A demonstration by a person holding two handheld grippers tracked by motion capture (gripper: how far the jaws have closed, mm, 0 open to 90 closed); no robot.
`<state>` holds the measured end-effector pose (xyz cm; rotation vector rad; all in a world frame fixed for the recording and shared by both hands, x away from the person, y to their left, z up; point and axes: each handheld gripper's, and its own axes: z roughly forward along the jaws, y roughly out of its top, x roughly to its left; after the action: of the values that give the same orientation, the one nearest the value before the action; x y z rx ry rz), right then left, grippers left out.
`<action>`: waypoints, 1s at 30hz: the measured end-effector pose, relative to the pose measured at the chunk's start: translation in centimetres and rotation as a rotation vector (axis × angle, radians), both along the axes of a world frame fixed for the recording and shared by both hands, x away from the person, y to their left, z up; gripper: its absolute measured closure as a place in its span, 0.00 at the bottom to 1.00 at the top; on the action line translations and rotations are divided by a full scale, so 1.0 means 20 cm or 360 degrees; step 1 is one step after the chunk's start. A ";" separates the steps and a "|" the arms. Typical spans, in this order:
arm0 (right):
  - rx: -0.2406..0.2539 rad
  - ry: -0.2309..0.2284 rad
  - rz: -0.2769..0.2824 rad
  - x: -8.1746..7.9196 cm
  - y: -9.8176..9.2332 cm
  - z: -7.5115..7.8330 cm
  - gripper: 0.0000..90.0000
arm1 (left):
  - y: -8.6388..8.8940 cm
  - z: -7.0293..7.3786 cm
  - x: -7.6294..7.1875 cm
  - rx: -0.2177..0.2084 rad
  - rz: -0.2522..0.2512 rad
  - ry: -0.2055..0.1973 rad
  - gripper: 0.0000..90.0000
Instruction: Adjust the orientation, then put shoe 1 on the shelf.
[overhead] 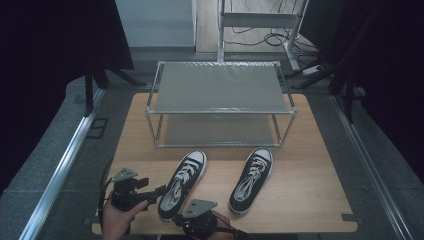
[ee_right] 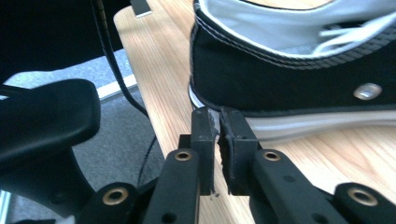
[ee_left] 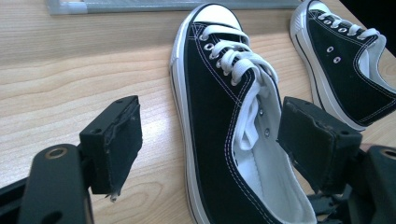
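Note:
Two black canvas sneakers with white laces lie on the wooden table (overhead: 310,190), toes toward the rack. The left sneaker (overhead: 182,182) (ee_left: 219,116) (ee_right: 289,79) has both grippers at its heel end. My left gripper (overhead: 152,196) (ee_left: 210,135) is open, one jaw to the outside of the sneaker's left wall and the other over its opening, neither pressing on it. My right gripper (overhead: 179,219) (ee_right: 219,123) is shut with nothing between its pads, its tips right against the white sole at the heel. The right sneaker (overhead: 251,179) (ee_left: 345,70) lies apart.
A two-tier metal shoe rack (overhead: 220,87) (ee_left: 140,5) stands at the back of the table, both shelves bare. The table's near edge runs just below the hands, with grey floor and an aluminium rail (overhead: 65,165) to the left.

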<state>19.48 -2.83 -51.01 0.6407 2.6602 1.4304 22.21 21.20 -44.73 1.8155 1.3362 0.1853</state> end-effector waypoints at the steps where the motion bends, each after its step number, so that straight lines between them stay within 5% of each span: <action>1: 0.0007 0.0002 -0.0013 0.00 -0.02 0.01 0.93 | 0.00 0.00 0.00 0.0013 -0.0007 0.0003 0.25; 9: 0.0099 -0.0021 -0.0130 0.00 -0.28 0.09 0.87 | -0.06 0.01 0.01 0.0061 -0.0039 0.0011 0.24; 13: 0.0146 -0.0108 -0.0205 -0.05 -0.46 0.17 0.73 | -0.11 0.03 0.03 0.0080 -0.0042 0.0047 0.21; 20: 0.0171 -0.0189 -0.0348 -0.08 -0.69 0.23 0.68 | -0.16 0.02 0.09 0.0073 -0.0079 0.0126 0.20; 30: 0.0225 -0.0193 -0.0493 -0.03 -0.84 0.25 0.66 | -0.24 0.01 0.15 0.0160 -0.0136 0.0200 0.18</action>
<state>18.87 -19.60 -46.05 0.9005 2.2629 1.5189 25.12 16.35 -44.62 1.9933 1.3531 0.0954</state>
